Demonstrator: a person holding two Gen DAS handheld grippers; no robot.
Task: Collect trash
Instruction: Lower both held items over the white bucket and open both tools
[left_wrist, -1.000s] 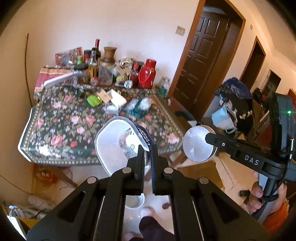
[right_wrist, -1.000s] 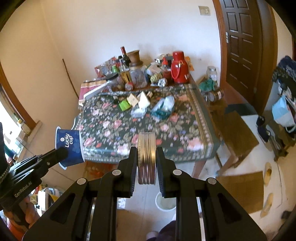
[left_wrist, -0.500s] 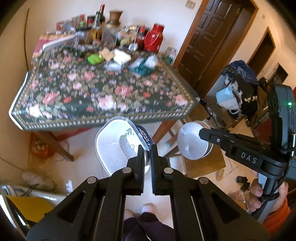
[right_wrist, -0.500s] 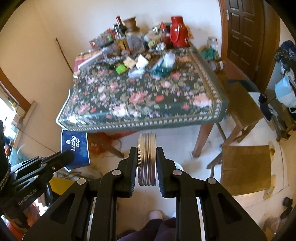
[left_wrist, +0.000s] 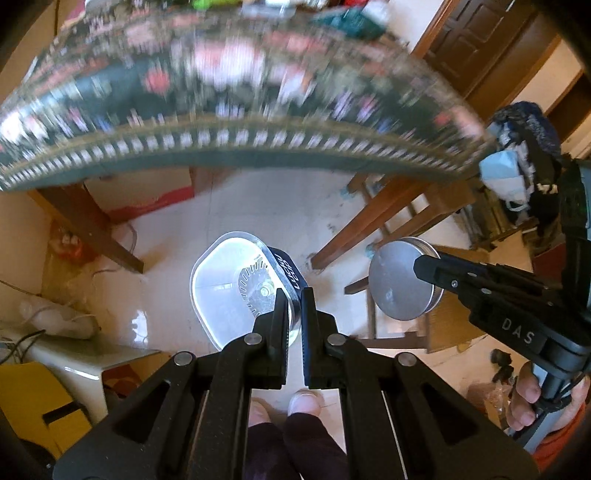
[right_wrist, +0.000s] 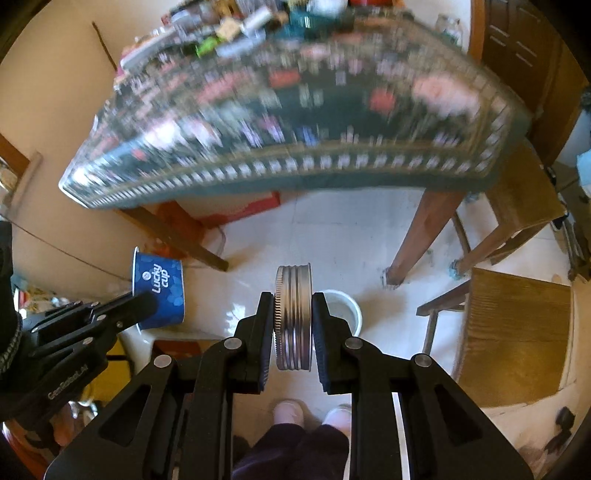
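My left gripper (left_wrist: 294, 295) is shut on the rim of a blue paper cup (left_wrist: 236, 284), squashed oval, its white inside facing the camera. The same blue cup (right_wrist: 159, 288), printed "Lucky cup", shows at the left of the right wrist view, pinched by the left gripper (right_wrist: 142, 301). My right gripper (right_wrist: 293, 299) is shut on a round silver metal tin (right_wrist: 293, 317) held on edge between the pads. In the left wrist view the tin (left_wrist: 400, 280) shows its flat face at the tip of the right gripper (left_wrist: 424, 266). A small white bucket (right_wrist: 347, 308) stands on the floor just behind the tin.
The flower-patterned tablecloth (right_wrist: 295, 122) hangs blurred across the top, clutter on the table behind. Wooden table legs (right_wrist: 417, 236) and wooden chairs (right_wrist: 513, 325) stand right. The person's slippered feet (right_wrist: 310, 413) are on the pale tiled floor. Yellow and white boxes (left_wrist: 66, 369) sit left.
Both grippers have dropped from above table height to below its edge and tipped further down toward the floor. Each still holds its object. The white bucket has come closer.
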